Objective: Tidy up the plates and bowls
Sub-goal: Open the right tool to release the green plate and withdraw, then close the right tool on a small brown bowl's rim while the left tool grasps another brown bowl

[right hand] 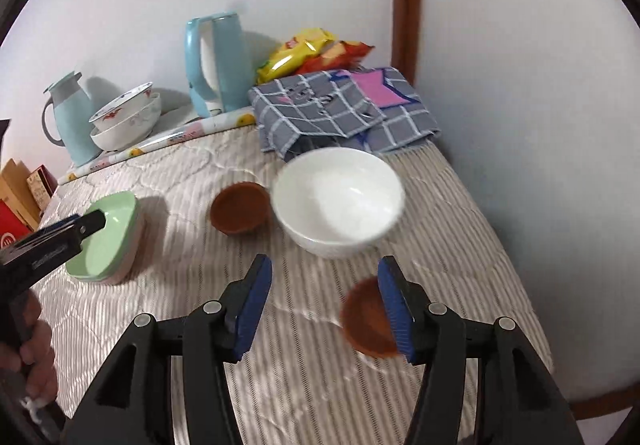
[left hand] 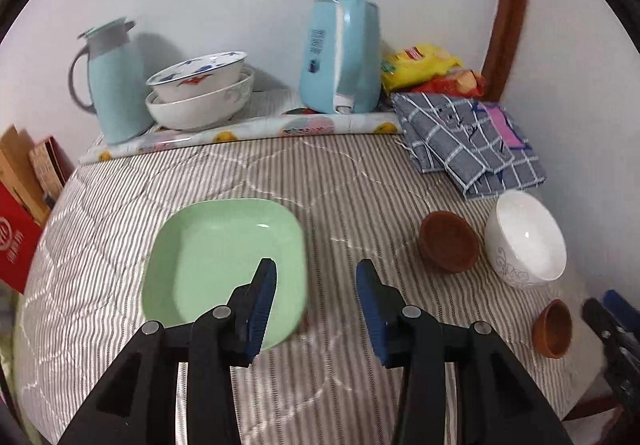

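The left gripper (left hand: 316,285) hangs in the lower middle of the left wrist view with its jaws parted and nothing between them. Its left finger overlaps the green plate (left hand: 224,265), which lies on the striped quilt (left hand: 340,181) in the lower left of centre; whether that finger touches the plate cannot be told. In the right wrist view the same plate (right hand: 110,237) sits at the left edge, seemingly on top of a second, paler dish, with the left gripper's tip just over it and a hand (right hand: 36,357) on its handle at the lower left.

The right gripper (right hand: 325,287) fills the bottom of its own view, jaws open and empty. A small brown bowl (right hand: 370,321) lies on the quilt partly behind the right finger, at the lower right; contact cannot be judged. Above it, right of centre, stands the white bowl (right hand: 340,201), and just to its left a second brown bowl (right hand: 239,212), close to it.

From the left wrist view these three stand at the right: the brown bowl (left hand: 449,241) beside the white bowl (left hand: 526,239), and the smaller brown one (left hand: 552,329) below them, near the right gripper's tip at the frame edge.

Along the wall at the top, two stacked patterned bowls (left hand: 200,93) rest between a pale blue jug (left hand: 112,85) and a blue kettle (left hand: 342,57). Snack packets (left hand: 424,69) and a folded checked cloth (left hand: 472,141) lie at the upper right.
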{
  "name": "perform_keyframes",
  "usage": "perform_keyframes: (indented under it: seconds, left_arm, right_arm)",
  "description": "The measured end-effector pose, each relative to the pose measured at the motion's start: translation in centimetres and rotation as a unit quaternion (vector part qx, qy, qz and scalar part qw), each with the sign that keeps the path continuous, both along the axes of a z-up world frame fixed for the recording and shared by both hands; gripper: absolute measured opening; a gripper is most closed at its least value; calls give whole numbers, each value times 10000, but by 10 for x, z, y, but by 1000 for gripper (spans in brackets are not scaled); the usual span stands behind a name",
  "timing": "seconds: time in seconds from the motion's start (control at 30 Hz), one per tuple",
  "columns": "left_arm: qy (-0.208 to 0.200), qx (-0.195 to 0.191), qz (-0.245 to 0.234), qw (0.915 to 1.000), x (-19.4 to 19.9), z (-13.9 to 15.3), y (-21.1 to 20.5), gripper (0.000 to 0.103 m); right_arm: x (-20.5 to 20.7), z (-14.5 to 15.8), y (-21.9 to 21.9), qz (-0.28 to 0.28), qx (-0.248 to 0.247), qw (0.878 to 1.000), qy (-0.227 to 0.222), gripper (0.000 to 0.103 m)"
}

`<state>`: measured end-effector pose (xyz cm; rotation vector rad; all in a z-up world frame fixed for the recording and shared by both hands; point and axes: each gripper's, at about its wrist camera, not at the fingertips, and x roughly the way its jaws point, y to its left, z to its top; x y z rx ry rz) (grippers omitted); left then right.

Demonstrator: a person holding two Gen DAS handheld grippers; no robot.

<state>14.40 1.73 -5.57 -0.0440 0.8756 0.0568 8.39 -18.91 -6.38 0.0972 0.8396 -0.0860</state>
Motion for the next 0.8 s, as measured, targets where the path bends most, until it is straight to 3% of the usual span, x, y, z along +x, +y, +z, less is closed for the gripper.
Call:
perform_keyframes:
  seconds: [0.33, 0.8]
  left_arm:
    - [193, 32, -52, 9998, 12, -12, -44, 39]
    - [619, -42, -96, 9980, 49, -37, -64, 39]
  right_arm:
    - [-18, -14, -43, -80, 290, 9994, 160, 55]
    - [2, -47, -81, -299, 552, 9970, 447, 55]
